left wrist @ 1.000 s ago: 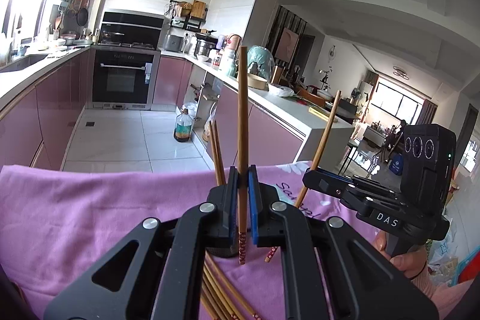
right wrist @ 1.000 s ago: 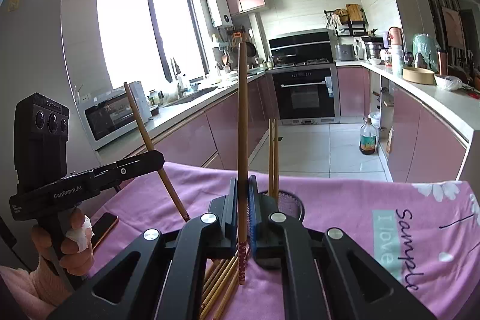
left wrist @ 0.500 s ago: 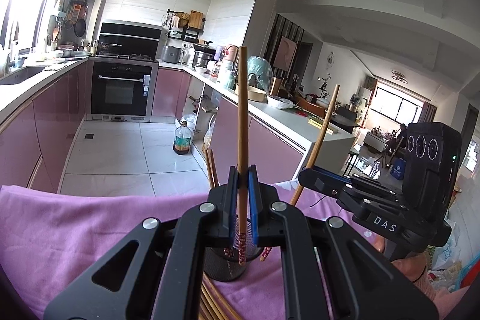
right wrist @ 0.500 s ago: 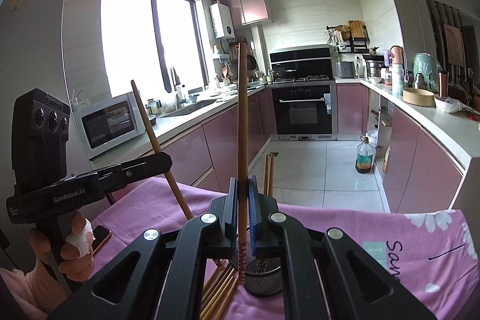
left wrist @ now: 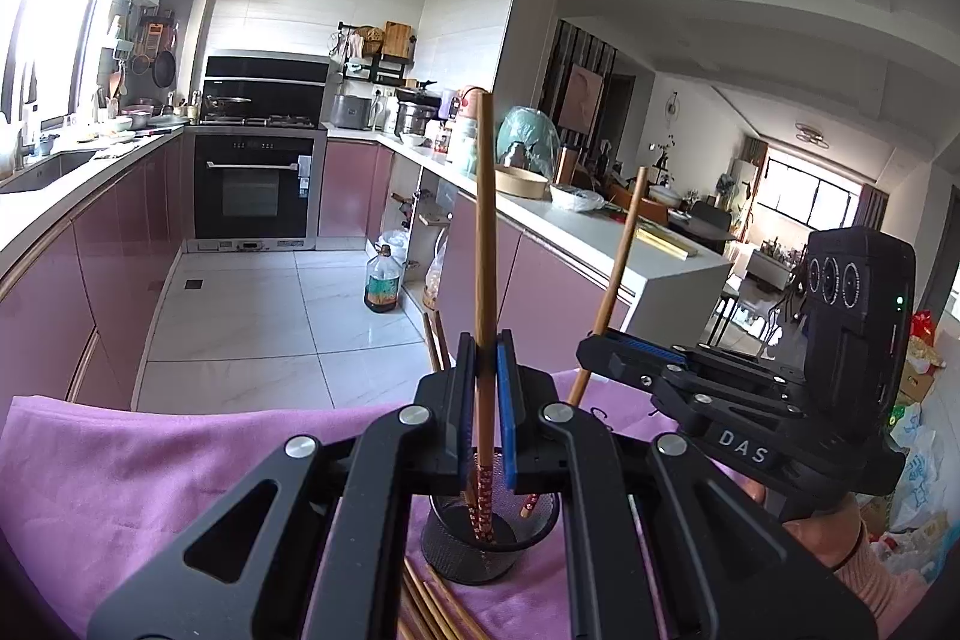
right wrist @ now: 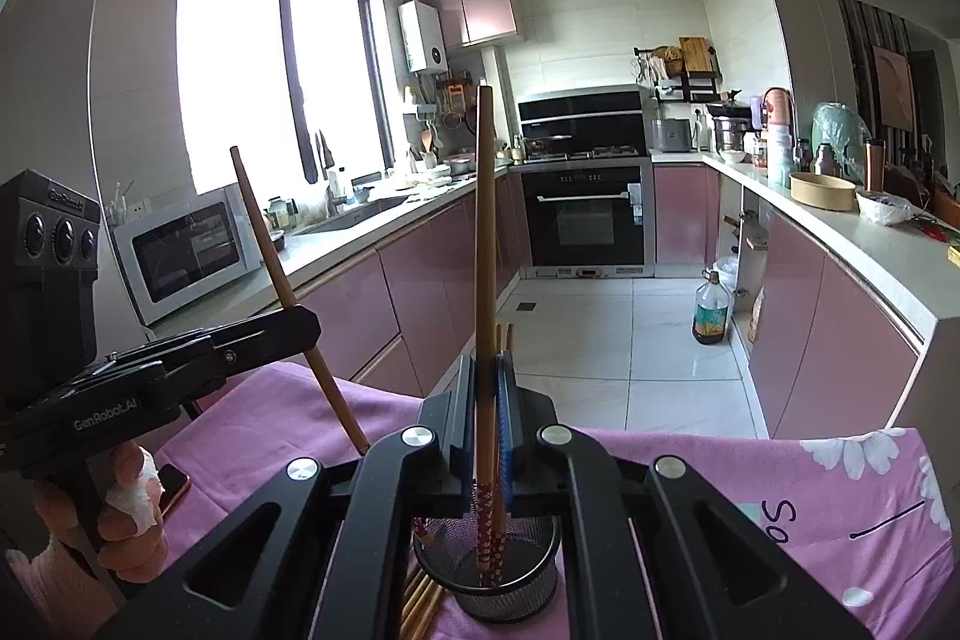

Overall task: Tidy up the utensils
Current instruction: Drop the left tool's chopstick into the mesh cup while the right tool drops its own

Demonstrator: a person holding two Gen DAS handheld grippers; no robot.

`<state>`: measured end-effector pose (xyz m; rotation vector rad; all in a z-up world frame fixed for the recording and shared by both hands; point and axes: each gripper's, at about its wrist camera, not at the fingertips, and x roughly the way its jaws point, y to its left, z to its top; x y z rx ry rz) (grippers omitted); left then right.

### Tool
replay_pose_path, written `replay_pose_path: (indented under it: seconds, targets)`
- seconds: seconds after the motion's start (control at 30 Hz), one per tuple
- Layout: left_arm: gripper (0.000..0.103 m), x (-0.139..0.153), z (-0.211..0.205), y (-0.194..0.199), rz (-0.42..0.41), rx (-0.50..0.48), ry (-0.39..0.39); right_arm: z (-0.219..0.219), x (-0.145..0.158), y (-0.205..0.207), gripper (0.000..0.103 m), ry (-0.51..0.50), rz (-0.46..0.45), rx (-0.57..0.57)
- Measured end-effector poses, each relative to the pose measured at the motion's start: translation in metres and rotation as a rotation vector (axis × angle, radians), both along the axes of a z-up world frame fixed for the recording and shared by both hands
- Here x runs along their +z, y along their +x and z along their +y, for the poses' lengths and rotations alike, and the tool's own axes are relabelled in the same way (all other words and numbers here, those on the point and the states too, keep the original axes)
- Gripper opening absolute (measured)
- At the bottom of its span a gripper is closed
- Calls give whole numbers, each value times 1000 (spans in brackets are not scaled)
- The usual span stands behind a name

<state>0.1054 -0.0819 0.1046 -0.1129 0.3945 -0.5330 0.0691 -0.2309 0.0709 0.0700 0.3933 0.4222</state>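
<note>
while both jaws clamp upright chopsticks (left wrist: 483, 244), mesh holder (left wrist: 489, 538) below, loose chopsticks (left wrist: 441, 607) beside it

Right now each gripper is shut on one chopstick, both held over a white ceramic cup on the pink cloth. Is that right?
Not quite. The holder is a black mesh cup, not white ceramic, as the right wrist view shows. The rest holds: the left gripper and right gripper are each shut on one chopstick, tips over that cup on the pink cloth.
</note>
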Motion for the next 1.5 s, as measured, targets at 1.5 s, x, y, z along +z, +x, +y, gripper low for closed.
replay_pose_path:
  seconds: [1.5]
  targets:
    - [8,-46,-17,53,229,-55,133,14,-61,53,6,-76,271,-9]
